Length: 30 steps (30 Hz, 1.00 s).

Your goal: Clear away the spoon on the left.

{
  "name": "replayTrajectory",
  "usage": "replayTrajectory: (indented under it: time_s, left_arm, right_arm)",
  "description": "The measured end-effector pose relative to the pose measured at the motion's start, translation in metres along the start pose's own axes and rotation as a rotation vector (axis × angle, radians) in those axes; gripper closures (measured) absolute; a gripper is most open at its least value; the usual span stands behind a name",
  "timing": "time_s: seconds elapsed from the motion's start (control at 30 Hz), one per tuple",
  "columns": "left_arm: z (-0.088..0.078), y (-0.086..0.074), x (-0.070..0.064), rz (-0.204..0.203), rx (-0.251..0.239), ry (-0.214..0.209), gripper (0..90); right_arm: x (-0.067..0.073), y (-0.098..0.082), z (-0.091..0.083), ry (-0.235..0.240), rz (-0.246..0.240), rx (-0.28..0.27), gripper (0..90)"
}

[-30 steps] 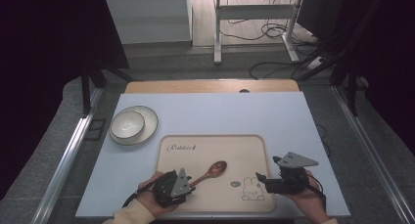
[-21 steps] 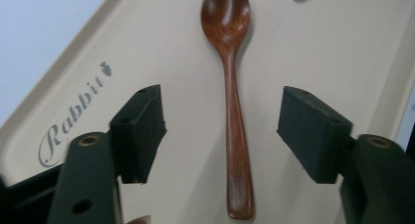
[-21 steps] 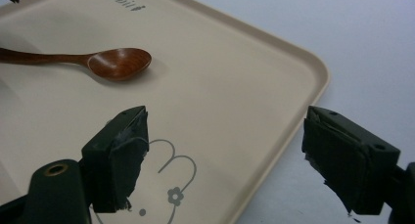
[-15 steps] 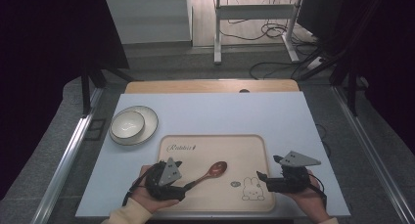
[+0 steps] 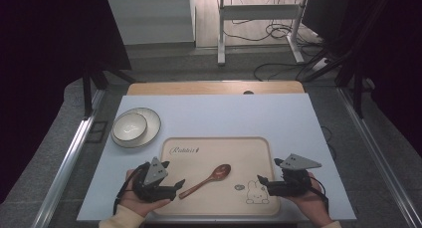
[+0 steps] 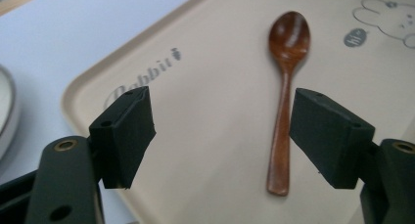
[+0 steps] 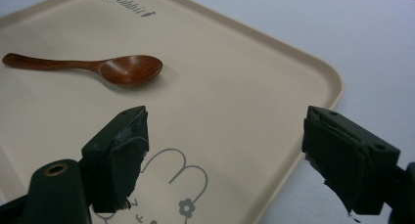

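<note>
the wooden spoon lay flat on the beige tray, in the tray's near left part, its bowl pointing toward the tray's middle and its handle end toward the tray's near left corner. the left gripper sat at that corner, just beside the handle end, held in the person's left hand. its fingers had just been opening and stood spread wide, pinching nothing; in the left gripper view the spoon's handle lay on the tray between them, close to the right-hand finger and not touched by either. the right gripper rested at the tray's near right part, just beside the printed rabbit, held in the right hand. its fingers were spread apart too, with nothing between them but bare tray. beyond the tray's far left corner, on the pale blue surface, a white bowl sat on a plate.
</note>
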<state>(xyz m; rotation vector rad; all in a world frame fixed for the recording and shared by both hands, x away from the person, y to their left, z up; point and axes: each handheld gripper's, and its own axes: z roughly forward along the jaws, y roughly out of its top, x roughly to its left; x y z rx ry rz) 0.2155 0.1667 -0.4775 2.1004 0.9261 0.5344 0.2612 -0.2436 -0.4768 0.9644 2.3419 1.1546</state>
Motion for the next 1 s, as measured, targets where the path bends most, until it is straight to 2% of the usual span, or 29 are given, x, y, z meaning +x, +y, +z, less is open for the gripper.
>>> replayTrajectory:
  time_s: [0.1,0.33,0.43,0.47,0.6,0.73,0.87,1.0]
  left_arm:
    - [-0.006,-0.006,0.005,-0.055,-0.016,0.02,24.4]
    - [-0.02,-0.032,0.017,-0.131,0.001,0.094,24.9]
    - [-0.024,-0.037,0.021,-0.175,-0.007,0.107,25.1]
    - [-0.024,-0.037,0.022,-0.178,-0.005,0.106,25.1]
    - [-0.023,-0.036,0.022,-0.129,0.01,0.093,25.0]
    - [-0.02,-0.035,0.022,-0.105,0.012,0.074,25.0]
    - [-0.021,-0.034,0.024,-0.094,0.009,0.07,24.9]
    - [-0.021,-0.034,0.027,-0.104,0.003,0.073,24.7]
  right_arm:
    - [-0.003,-0.001,0.001,-0.002,0.006,-0.001,17.6]
    - [-0.012,-0.004,-0.005,-0.015,0.043,-0.017,17.6]
    - [-0.014,-0.005,-0.005,-0.02,0.054,-0.018,17.6]
    - [-0.014,-0.005,-0.004,-0.022,0.053,-0.014,17.5]
    - [-0.013,-0.005,-0.002,-0.023,0.043,-0.007,17.5]
    - [-0.014,-0.005,-0.001,-0.034,0.05,-0.001,17.6]
    - [-0.013,-0.006,-0.001,-0.045,0.053,0.001,17.6]
    - [-0.013,-0.006,-0.003,-0.042,0.049,-0.01,17.5]
